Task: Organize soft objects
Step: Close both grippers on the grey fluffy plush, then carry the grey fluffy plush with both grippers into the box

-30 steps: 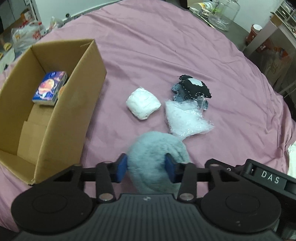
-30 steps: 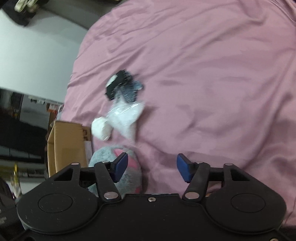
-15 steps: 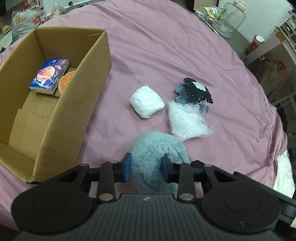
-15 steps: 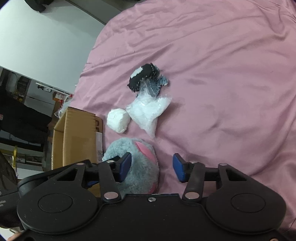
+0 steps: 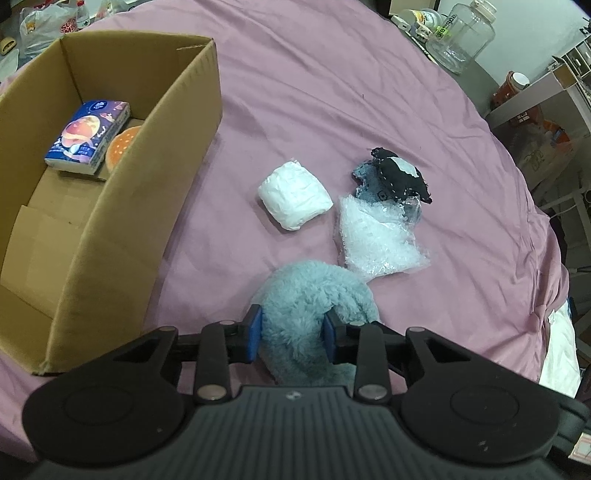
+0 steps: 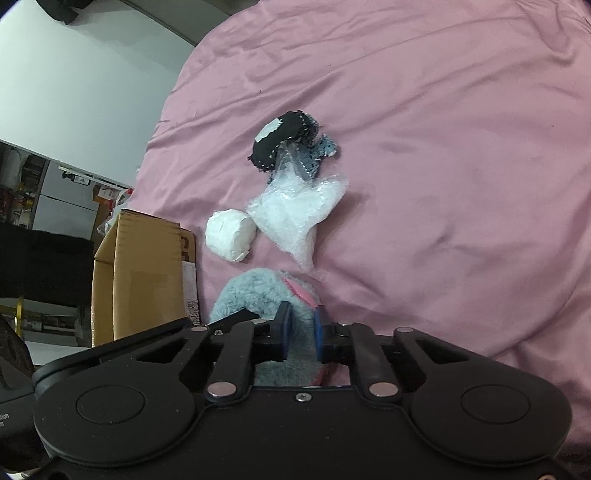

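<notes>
A fluffy light-blue plush toy (image 5: 314, 291) with a pink part (image 6: 297, 291) lies on the pink cloth. My left gripper (image 5: 293, 334) is shut on the plush. My right gripper (image 6: 300, 332) is also shut on the plush (image 6: 255, 299). A white soft bundle (image 5: 293, 201), a clear plastic bag (image 5: 376, 240) and a black and blue fabric piece (image 5: 397, 177) lie beyond the plush. An open cardboard box (image 5: 173, 133) stands to the left and holds a tissue pack (image 5: 88, 136) and an orange round item (image 5: 120, 146).
The pink cloth (image 5: 332, 92) covers a round table. A glass jar (image 5: 461, 33) and clutter stand past the far edge. The box (image 6: 140, 273) shows at the left of the right wrist view, beside the white bundle (image 6: 231, 238).
My right gripper moved onto the plush and closed on it. My left gripper stayed shut on the plush and rose a little, with the box showing more from above.
</notes>
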Action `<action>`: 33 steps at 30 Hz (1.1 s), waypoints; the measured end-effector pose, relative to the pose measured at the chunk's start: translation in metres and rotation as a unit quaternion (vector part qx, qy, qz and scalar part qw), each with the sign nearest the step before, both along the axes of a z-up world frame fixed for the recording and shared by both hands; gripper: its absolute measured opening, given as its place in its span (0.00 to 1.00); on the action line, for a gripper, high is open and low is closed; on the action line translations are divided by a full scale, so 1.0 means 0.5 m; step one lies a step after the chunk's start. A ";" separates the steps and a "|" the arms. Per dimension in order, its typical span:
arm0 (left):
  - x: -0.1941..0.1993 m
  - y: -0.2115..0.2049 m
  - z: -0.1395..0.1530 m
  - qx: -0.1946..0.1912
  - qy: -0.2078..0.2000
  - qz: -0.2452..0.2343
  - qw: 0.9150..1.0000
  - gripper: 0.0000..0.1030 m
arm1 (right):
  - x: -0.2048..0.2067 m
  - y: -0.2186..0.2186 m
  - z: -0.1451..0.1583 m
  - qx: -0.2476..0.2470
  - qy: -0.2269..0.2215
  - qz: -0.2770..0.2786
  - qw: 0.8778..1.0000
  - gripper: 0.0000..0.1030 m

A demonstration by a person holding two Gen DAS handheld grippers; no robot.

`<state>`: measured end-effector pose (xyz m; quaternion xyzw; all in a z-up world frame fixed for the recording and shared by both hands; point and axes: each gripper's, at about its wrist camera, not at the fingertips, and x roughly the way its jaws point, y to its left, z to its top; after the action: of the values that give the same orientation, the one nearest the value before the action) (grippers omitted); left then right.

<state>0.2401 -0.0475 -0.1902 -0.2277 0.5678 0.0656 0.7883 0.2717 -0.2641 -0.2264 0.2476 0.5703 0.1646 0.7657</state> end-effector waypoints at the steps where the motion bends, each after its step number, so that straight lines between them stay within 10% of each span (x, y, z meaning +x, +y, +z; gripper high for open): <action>1: 0.000 -0.001 0.000 0.000 0.000 -0.001 1.000 0.30 | -0.003 0.005 0.006 -0.008 -0.005 0.001 1.000 0.11; 33: -0.084 0.115 0.188 -0.048 -0.087 0.008 0.995 0.26 | -0.089 0.152 0.238 -0.067 -0.088 0.011 0.994 0.09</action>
<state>0.1983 0.0099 -0.0962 -0.2744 0.4977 0.0245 0.8224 0.2271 -0.1880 -0.1072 0.1740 0.5131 0.1560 0.8259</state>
